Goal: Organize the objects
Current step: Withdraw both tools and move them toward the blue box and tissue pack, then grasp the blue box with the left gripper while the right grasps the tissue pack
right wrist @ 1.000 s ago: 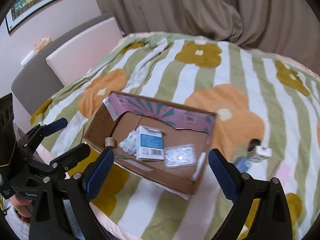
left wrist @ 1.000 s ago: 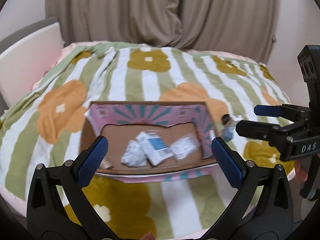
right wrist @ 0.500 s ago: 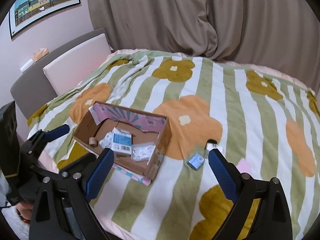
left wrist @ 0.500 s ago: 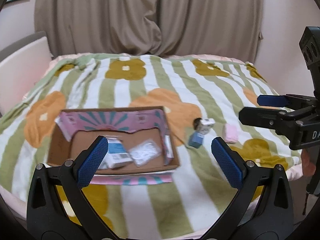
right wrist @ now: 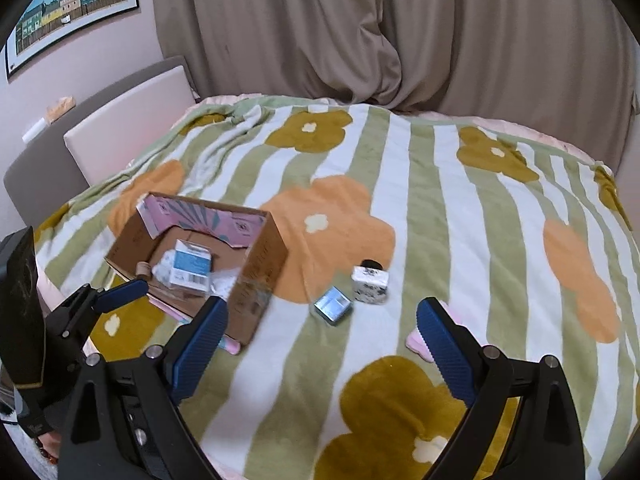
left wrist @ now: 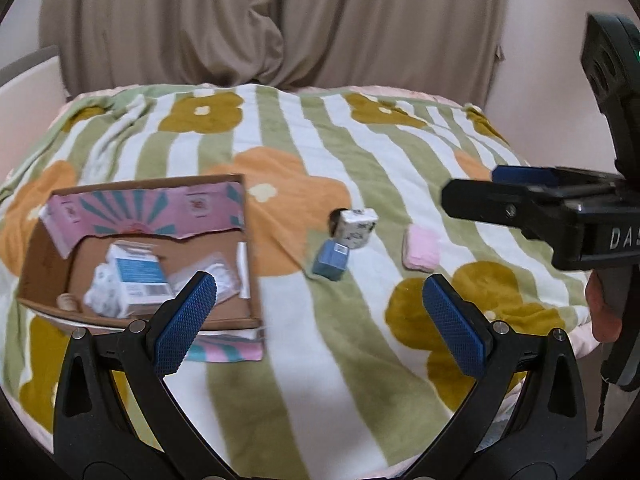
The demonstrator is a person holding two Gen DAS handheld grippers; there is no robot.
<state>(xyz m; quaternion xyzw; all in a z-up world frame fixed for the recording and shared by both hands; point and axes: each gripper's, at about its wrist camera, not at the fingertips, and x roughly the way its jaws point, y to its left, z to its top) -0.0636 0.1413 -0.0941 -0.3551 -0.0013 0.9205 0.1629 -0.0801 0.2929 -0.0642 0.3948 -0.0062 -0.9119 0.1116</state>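
Note:
An open cardboard box (left wrist: 248, 272) (right wrist: 260, 264) with a pink patterned flap lies on the flowered blanket and holds a blue-and-white carton (left wrist: 138, 276) (right wrist: 190, 268) and white packets. To its right lie a small blue box (left wrist: 331, 263) (right wrist: 333, 305), a white patterned box (left wrist: 357, 229) (right wrist: 370, 284) with a dark cap behind it, and a pink pad (left wrist: 420, 249) (right wrist: 418, 340). My left gripper (left wrist: 320, 320) is open and empty, near the blanket's front edge. My right gripper (right wrist: 322, 344) is open and empty, near the pink pad.
The blanket (right wrist: 440, 208) covers a round surface whose front edge drops off below the grippers. Beige curtains (right wrist: 360, 32) hang behind. A padded headboard (right wrist: 120, 128) and a framed picture (right wrist: 72, 8) are at the left.
Both grippers have swung to the right, so the box has slid left in view and the small loose items now sit near the middle. Both stay open.

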